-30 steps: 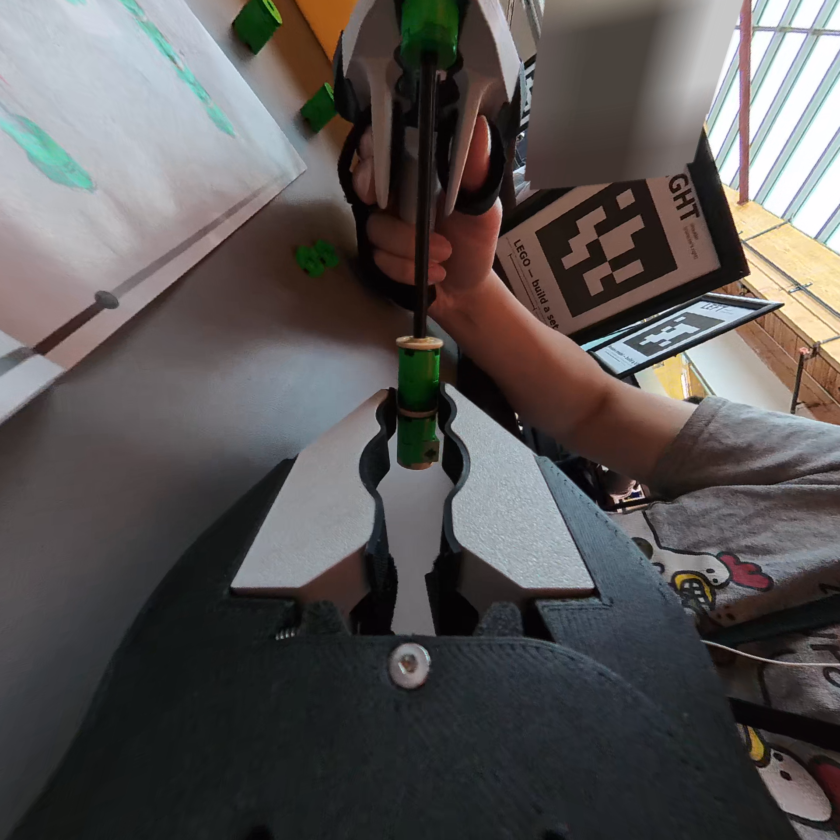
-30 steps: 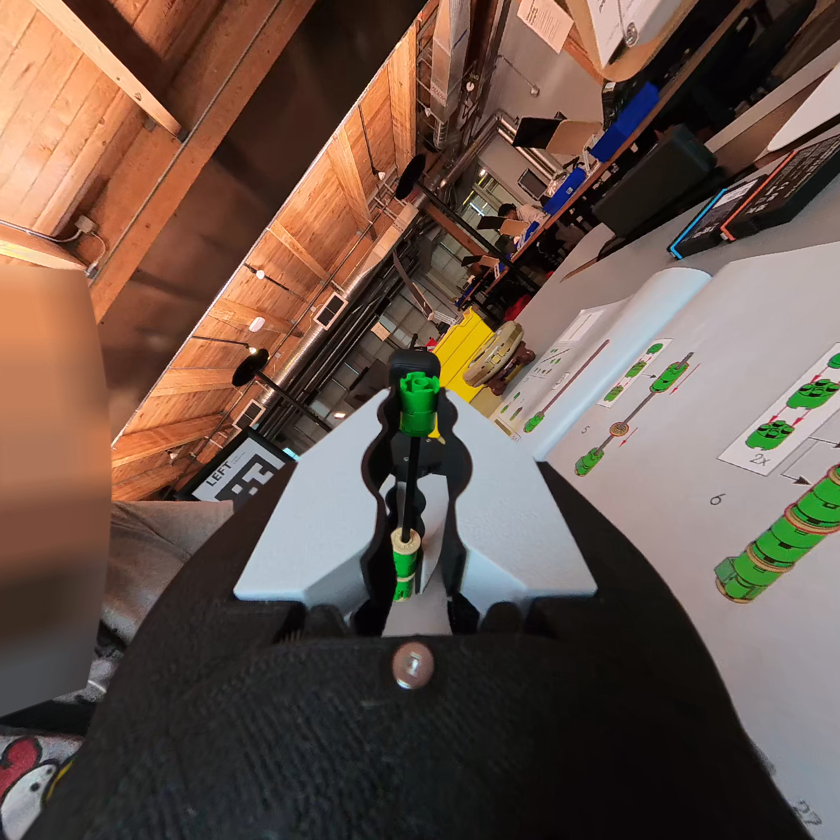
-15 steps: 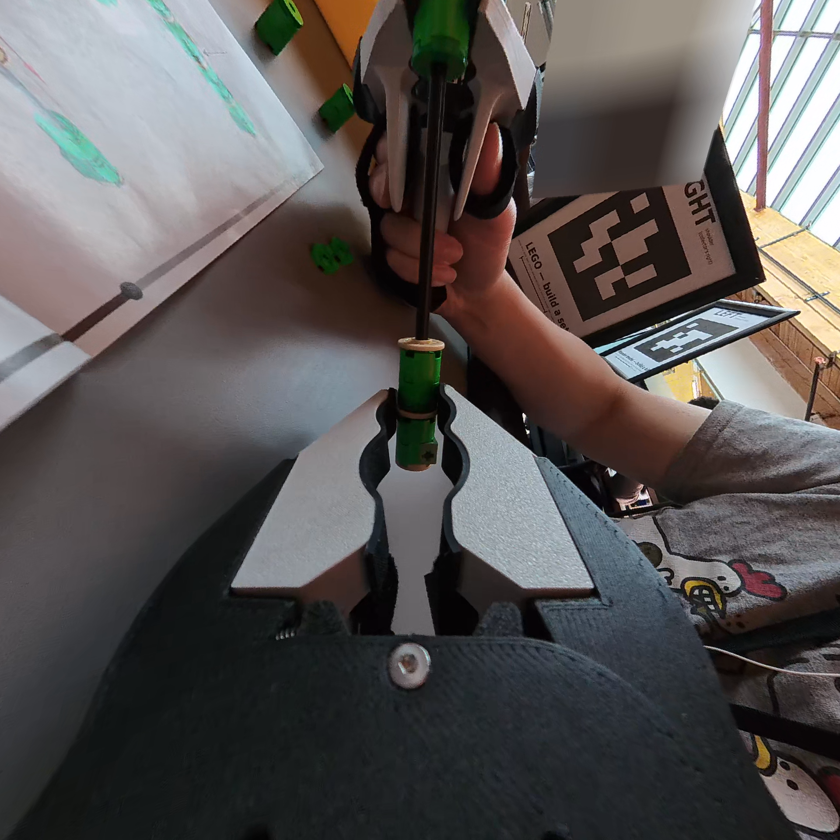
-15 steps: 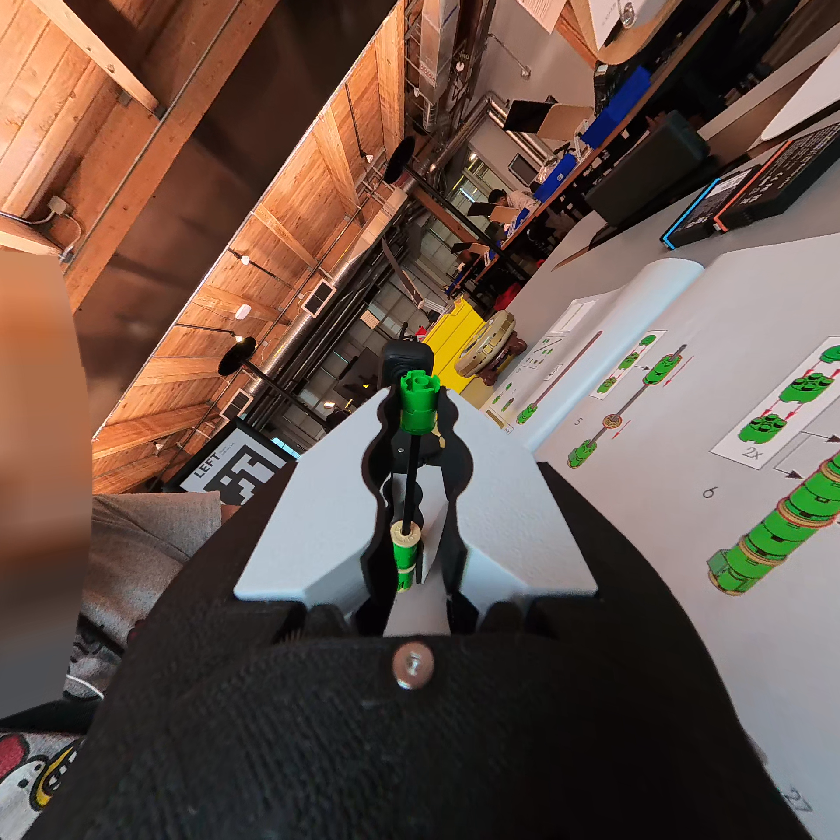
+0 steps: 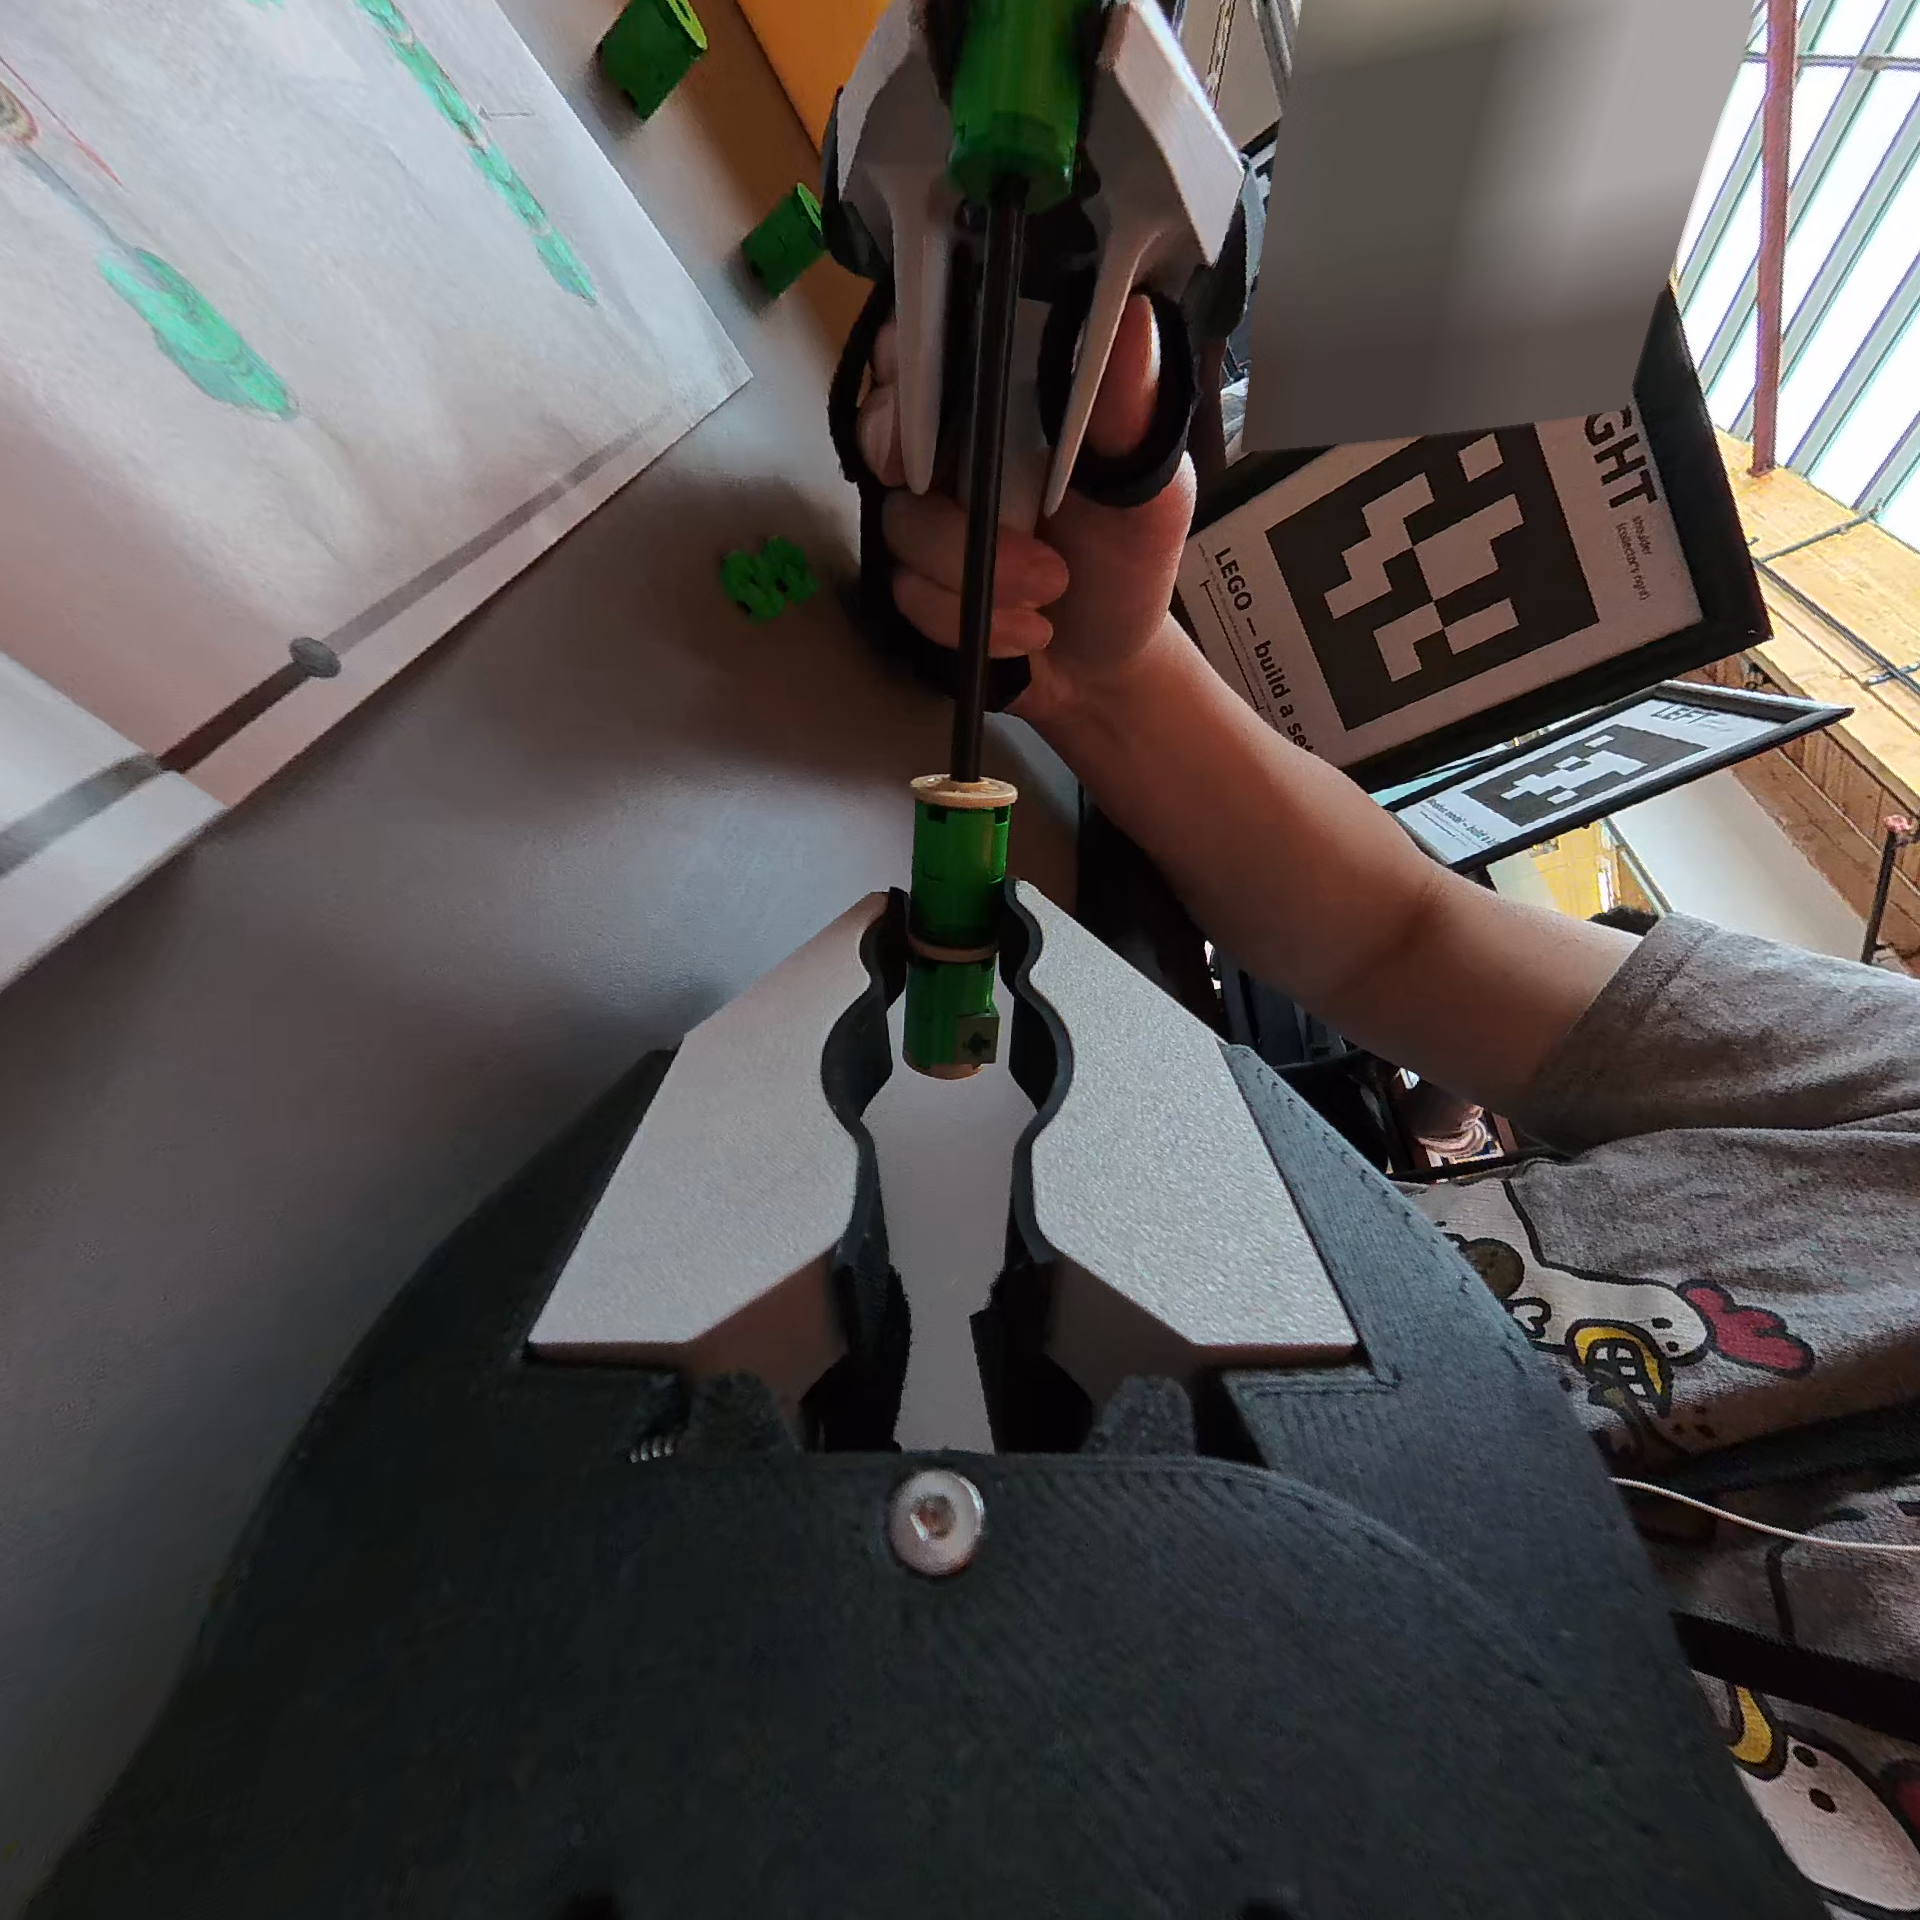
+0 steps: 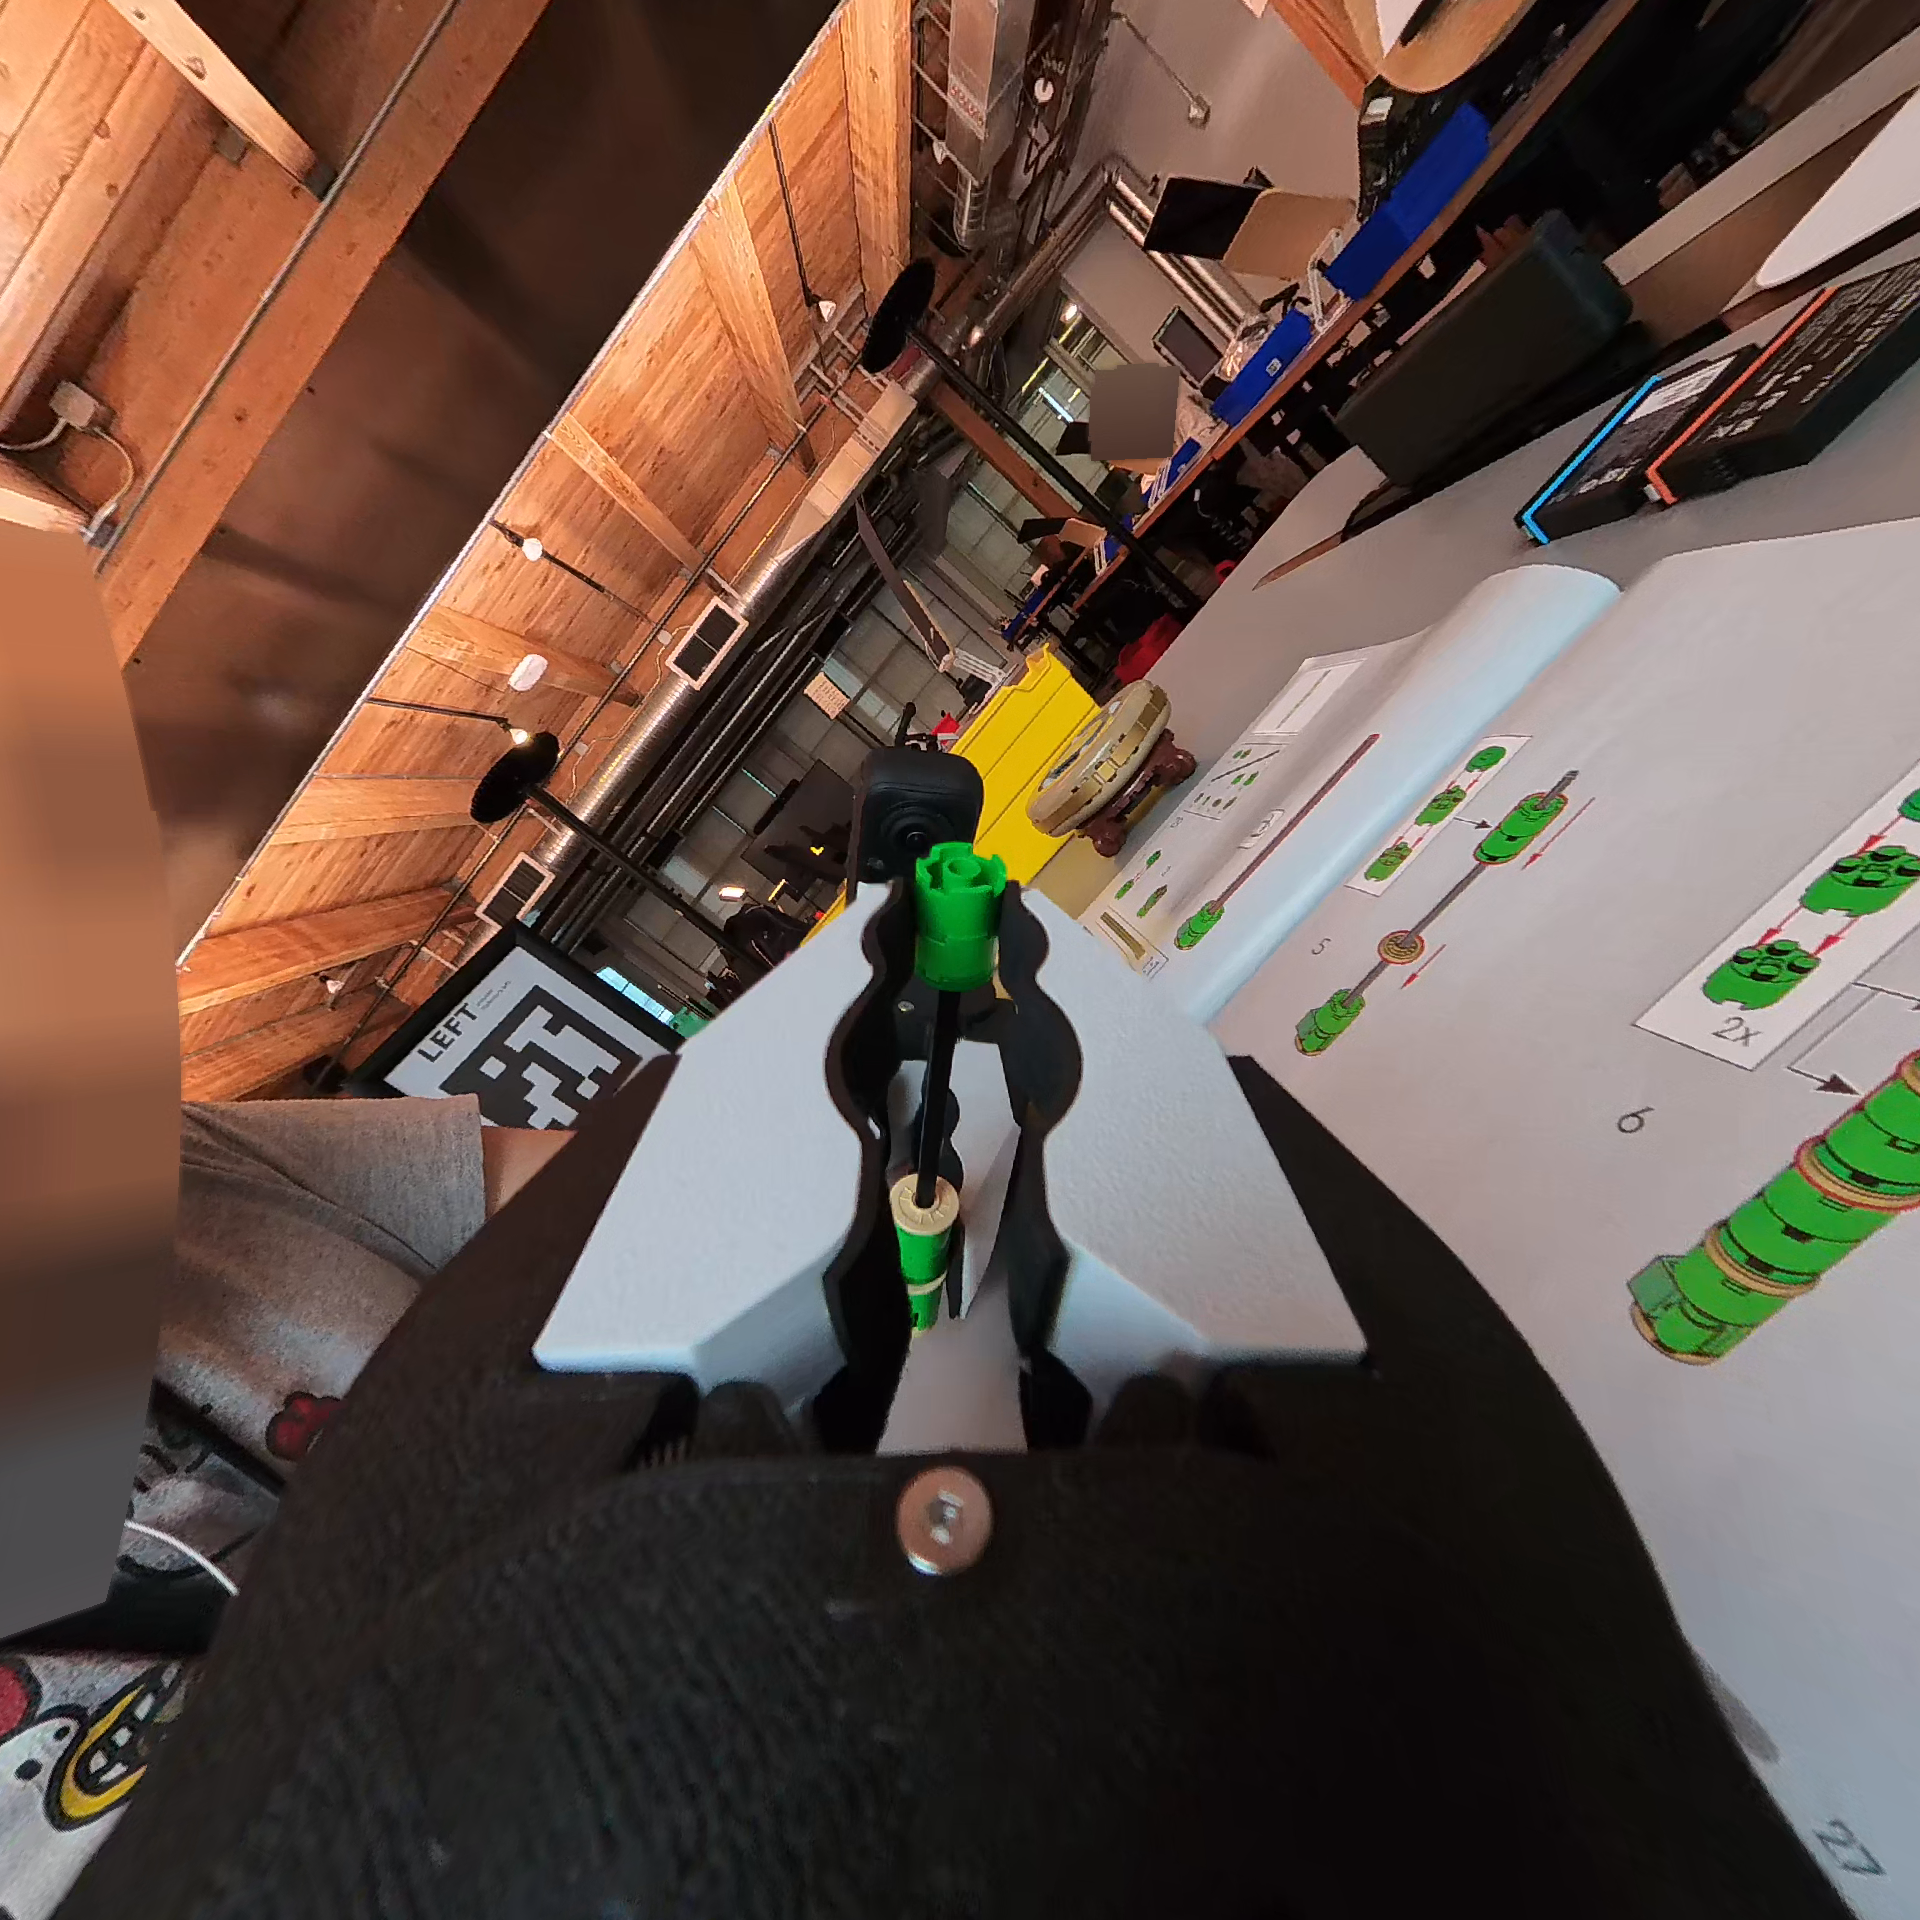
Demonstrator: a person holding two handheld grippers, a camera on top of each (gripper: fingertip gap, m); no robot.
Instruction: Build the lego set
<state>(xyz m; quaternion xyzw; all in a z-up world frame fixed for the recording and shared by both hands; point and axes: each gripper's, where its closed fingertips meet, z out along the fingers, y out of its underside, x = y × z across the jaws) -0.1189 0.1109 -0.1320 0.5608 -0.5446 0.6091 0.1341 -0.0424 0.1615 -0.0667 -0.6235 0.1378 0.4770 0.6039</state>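
In the left wrist view my left gripper [image 5: 951, 920] is shut on a green round-brick stack [image 5: 954, 997] with tan discs, threaded on the low end of a black axle [image 5: 982, 499]. The axle runs up into a green round brick [image 5: 1013, 94] held by the right gripper [image 5: 1023, 156], which faces mine. In the right wrist view my right gripper [image 6: 951, 909] is shut on that green brick [image 6: 956, 925] at its tips. The axle [image 6: 935, 1081] leads down to the stack [image 6: 920, 1242] between the left gripper's white fingers [image 6: 982, 1226].
A printed instruction sheet [image 5: 260, 312] lies on the grey table, also in the right wrist view [image 6: 1662, 935]. Loose green bricks [image 5: 649, 52], [image 5: 781, 237], [image 5: 767, 577] lie near it. Framed marker boards [image 5: 1455, 582] stand behind a person's forearm [image 5: 1299, 883]. Black devices [image 6: 1714, 416] sit at the table's far side. There is about 11 cm between the tips of the two grippers.
The right gripper with its green brick has come slightly closer to the stack along the axle. The left gripper's hold on the stack is unchanged.
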